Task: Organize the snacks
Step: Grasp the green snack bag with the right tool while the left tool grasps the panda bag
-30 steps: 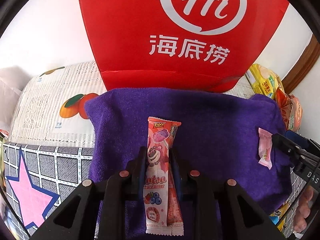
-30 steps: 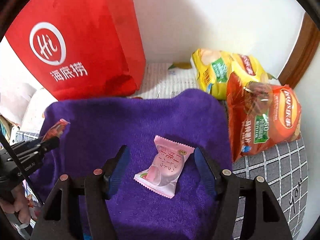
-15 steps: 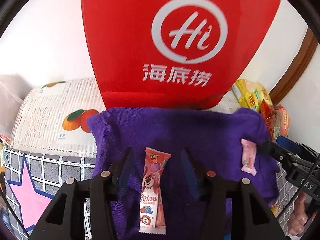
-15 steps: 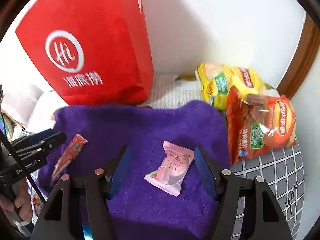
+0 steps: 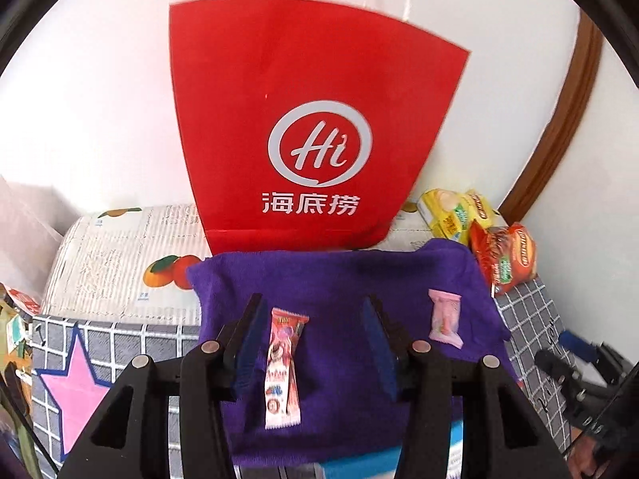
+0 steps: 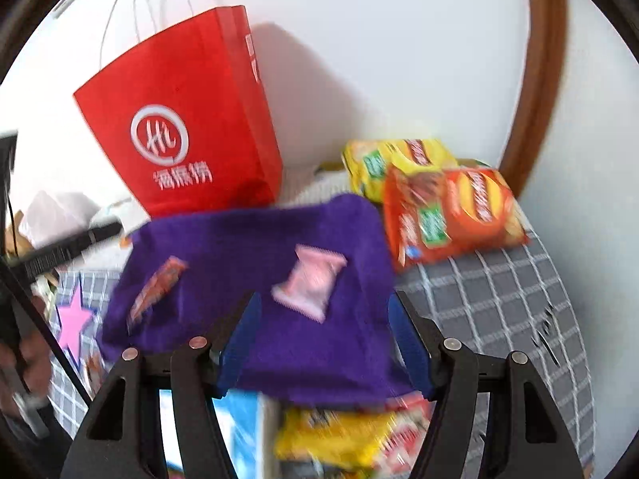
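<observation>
**Both grippers open over purple towel, snacks lying loose**

Right wrist view is motion-blurred; packet print unreadable, and the yellow bag [image 6: 343, 439] at bottom is cut off. Left gripper [image 5: 315, 339] has just opened: jaws apart, long pink snack stick [image 5: 284, 367] between them untouched on the purple towel [image 5: 339, 275]. Right gripper [image 6: 323, 339] open, holding nothing; pink candy packet [image 6: 309, 281] lies beyond its tips. Only the left view shows the red bag [image 5: 311, 119] logo sharply.
</observation>
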The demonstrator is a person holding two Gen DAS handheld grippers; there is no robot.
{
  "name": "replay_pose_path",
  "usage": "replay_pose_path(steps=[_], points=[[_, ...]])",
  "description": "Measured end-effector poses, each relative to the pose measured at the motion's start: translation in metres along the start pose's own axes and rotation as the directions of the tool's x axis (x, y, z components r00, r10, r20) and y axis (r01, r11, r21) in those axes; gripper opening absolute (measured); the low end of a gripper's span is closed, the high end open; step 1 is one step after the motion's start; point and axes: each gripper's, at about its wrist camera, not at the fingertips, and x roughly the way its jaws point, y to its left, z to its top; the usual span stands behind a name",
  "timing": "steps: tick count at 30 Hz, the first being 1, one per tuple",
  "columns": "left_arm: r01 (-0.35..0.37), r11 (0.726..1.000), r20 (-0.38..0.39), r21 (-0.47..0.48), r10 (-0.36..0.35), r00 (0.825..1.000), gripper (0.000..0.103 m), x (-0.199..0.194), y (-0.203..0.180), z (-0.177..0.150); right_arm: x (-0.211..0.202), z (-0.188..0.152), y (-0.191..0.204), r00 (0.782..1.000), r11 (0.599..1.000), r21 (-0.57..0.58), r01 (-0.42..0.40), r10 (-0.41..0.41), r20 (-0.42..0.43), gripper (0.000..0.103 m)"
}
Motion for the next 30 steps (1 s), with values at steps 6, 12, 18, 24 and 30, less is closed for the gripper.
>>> replay_pose_path(steps=[6, 12, 18, 24, 30], points=[[0.032, 0.999, -0.011, 0.014, -0.032, 0.999, 0.052, -0.024, 0.003, -0.028, -0.003, -0.056, -0.024, 0.998, 0.999, 0.048, -0.020, 0.022, -0.056, 0.066], [0.017, 1.000, -0.004, -0.003, -0.017, 1.000, 0.056, -0.053, 0.013, -0.054, -0.009, -0.106, -0.026, 0.988, 0.986, 0.128, -0.108, 0.121, -0.098, 0.067], [0.013, 1.000, 0.007, -0.024, -0.013, 1.000, 0.056, -0.075, 0.025, -0.085, 0.005, -0.140, -0.014, 0.983, 0.982, 0.146, -0.117, 0.136, -0.127, 0.067], [-0.012, 0.998, -0.018, -0.058, 0.011, 1.000, 0.056, -0.086, 0.050, -0.122, 0.024, -0.150, -0.008, 0.985, 0.979, 0.177, -0.098, 0.121, -0.124, 0.055], [-0.014, 0.992, -0.031, -0.126, 0.011, 0.999, 0.056, -0.096, 0.084, -0.143, 0.006, -0.151, -0.013, 0.991, 0.982, 0.166, -0.088, 0.104, -0.087, 0.048]])
